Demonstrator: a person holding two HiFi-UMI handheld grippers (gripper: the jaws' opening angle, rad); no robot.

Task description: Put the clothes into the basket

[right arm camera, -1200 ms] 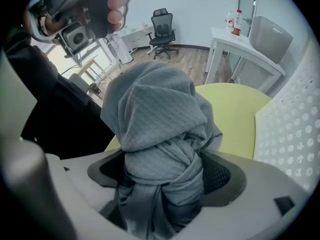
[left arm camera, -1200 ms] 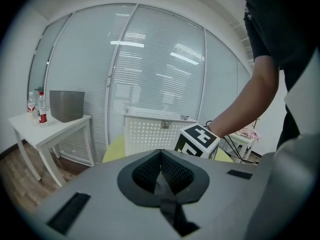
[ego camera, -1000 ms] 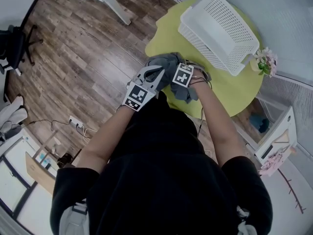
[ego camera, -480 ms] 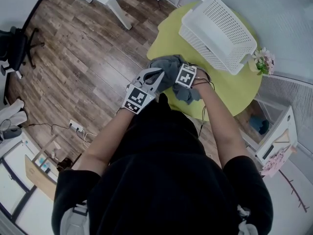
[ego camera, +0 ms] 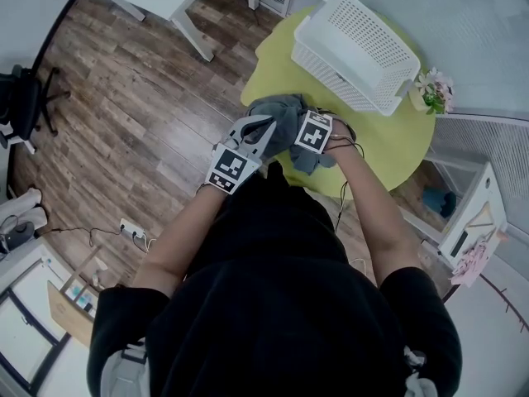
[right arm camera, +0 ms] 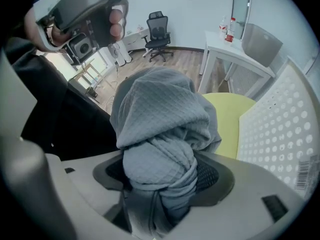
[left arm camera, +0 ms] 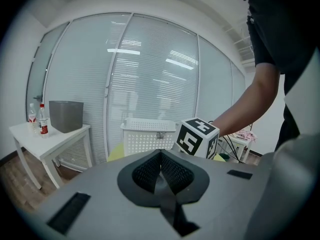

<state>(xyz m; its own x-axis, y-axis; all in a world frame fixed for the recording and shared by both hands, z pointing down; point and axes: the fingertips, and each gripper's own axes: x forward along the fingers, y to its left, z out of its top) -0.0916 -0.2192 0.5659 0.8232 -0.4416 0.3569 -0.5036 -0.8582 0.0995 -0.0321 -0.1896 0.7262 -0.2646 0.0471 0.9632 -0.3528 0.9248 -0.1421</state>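
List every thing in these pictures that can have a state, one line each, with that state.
Right tongs: jaws have just been closing, pressed on the grey garment.
Grey garment: bunched up, clamped.
Left tongs: shut, nothing between them.
White basket: upright on the yellow table, looks empty.

- An office room — glass partition walls [left arm camera: 150,84] with blinds line one side.
- A black swivel chair [right arm camera: 159,30], a white desk [left arm camera: 47,136] and wood-look floor [ego camera: 140,98].

Flowers [ego camera: 431,89] sit at the round yellow table's [ego camera: 388,143] edge.
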